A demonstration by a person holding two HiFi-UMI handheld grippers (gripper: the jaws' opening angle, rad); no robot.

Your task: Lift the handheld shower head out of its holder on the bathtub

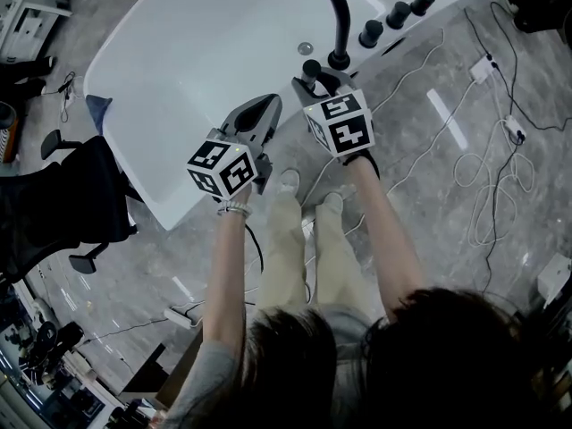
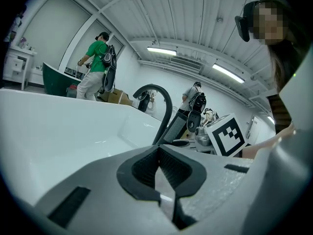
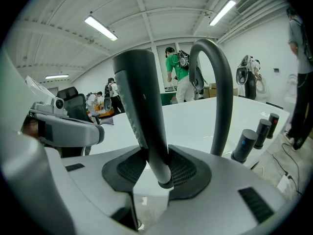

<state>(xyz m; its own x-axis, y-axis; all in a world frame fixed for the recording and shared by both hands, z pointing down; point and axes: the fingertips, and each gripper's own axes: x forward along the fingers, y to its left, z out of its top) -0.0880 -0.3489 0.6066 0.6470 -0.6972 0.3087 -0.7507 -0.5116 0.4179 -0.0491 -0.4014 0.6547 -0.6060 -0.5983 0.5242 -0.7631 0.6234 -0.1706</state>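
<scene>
Your left gripper (image 2: 159, 168), jaws together and empty, hung over the white bathtub (image 1: 206, 52) rim, while just right of it your right gripper (image 3: 154, 165) clamped the shower head (image 3: 142, 111) by its handle beside the curved spout (image 3: 220, 82), with cables (image 1: 487, 177) strewn across the grey marble floor (image 1: 429, 204) beyond.

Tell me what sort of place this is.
Probably a workshop or test hall, not a home bathroom. The bathtub stands free on a grey floor strewn with cables. An office chair sits beside it, and other people stand under strip lights.
</scene>
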